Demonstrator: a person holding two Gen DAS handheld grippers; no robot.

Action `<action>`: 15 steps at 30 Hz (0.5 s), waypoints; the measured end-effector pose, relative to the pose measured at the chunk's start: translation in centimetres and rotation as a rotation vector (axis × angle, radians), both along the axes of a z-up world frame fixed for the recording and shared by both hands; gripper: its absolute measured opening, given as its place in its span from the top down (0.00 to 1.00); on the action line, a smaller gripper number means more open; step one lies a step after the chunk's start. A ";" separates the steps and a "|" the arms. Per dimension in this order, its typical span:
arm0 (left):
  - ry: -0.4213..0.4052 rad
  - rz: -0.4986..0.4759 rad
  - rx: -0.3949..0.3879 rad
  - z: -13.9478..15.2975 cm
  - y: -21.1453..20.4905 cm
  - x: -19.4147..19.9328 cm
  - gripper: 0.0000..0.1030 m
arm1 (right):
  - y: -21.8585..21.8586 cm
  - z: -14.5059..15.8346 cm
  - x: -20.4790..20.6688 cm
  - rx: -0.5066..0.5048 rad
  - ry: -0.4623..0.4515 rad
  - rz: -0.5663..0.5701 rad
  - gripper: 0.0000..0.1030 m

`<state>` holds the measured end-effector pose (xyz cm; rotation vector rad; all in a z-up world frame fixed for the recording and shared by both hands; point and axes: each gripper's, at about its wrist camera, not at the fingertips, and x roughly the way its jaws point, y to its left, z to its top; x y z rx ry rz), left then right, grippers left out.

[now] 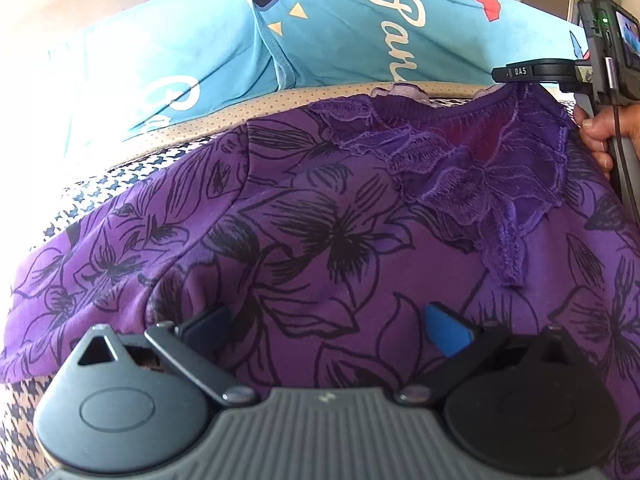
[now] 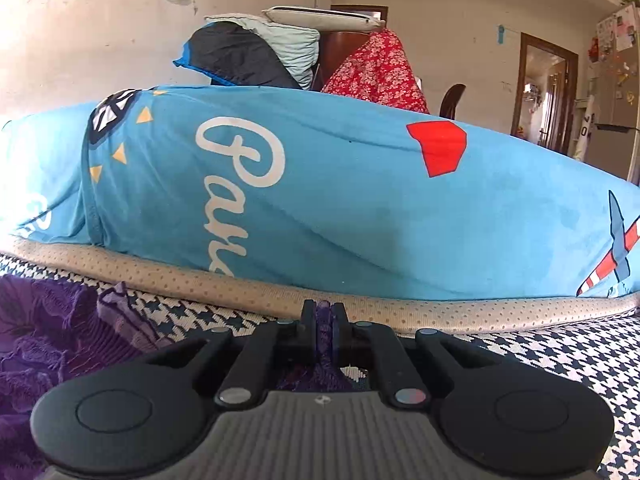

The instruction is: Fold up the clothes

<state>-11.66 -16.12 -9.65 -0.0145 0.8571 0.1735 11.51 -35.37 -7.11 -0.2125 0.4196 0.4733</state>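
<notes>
A purple top with black flower outlines lies spread on the houndstooth-patterned surface, its lace neckline at the far side. My left gripper hovers open low over the top's body, blue pads wide apart with no fabric pinched. At the upper right, a hand holds my right gripper, which is at the collar's edge. In the right wrist view the right gripper is shut on a thin fold of purple fabric, and the rest of the top lies to its left.
A large blue cushion with white lettering lies just beyond the top, along a beige dotted border. Behind it are stacked pillows and a red floral cloth. A doorway and a fridge stand at the far right.
</notes>
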 end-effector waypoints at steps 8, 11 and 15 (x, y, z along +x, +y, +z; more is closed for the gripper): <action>-0.007 0.060 0.007 0.1 0.9 0.6 0.00 | -2.8 -2.0 2.6 0.101 0.188 -0.126 0.98; -0.010 0.073 -0.004 0.4 1.1 0.6 0.00 | -4.2 -0.8 2.2 0.140 0.204 -0.117 0.95; -0.028 0.085 -0.033 1.4 1.2 0.3 0.00 | -5.3 0.7 1.3 0.111 0.217 -0.099 0.74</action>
